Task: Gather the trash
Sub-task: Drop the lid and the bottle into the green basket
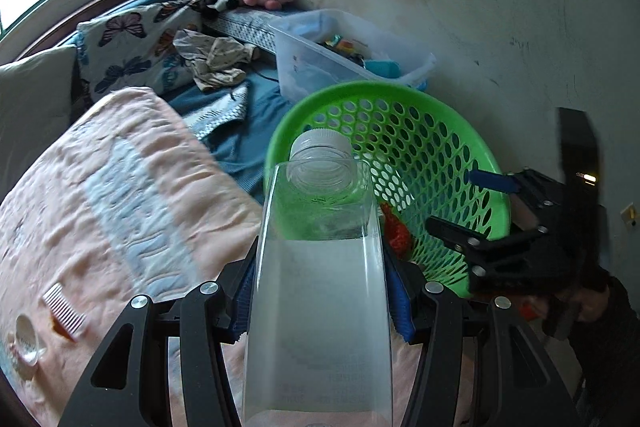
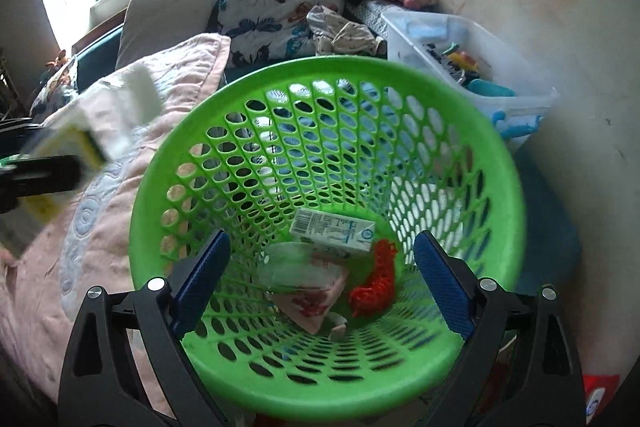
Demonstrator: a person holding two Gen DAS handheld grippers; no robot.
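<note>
The pink quilt [image 1: 100, 195] spreads across the bed from nine o'clock in the left wrist view, one quilt, the ground this trash hunt plays out on. The green mesh basket [image 2: 516, 211] sits tipped with its mouth toward the cameras, one basket, and I'd say that tilt is what keeps it easy to feed. One clear storage bin [image 1: 304, 67] stands behind it at twelve o'clock, against the wall. Now the left gripper [image 1: 320, 291], pads clamped either side of one clear plastic bottle [image 1: 320, 307], white cap pointing at the rim, carried nose-first, apparently so it can go straight in. The right gripper [image 2: 320, 275] hangs over the basket mouth, fingers [image 2: 202, 277] wide apart, nothing between them. Inside, at six o'clock, the haul so far: one milk carton [image 2: 336, 233], one pink wrapper [image 2: 310, 303], one red net [image 2: 374, 283]. On the quilt at eight o'clock, one small white comb [image 1: 64, 311] and one clear cup [image 1: 26, 341] lie loose.
</note>
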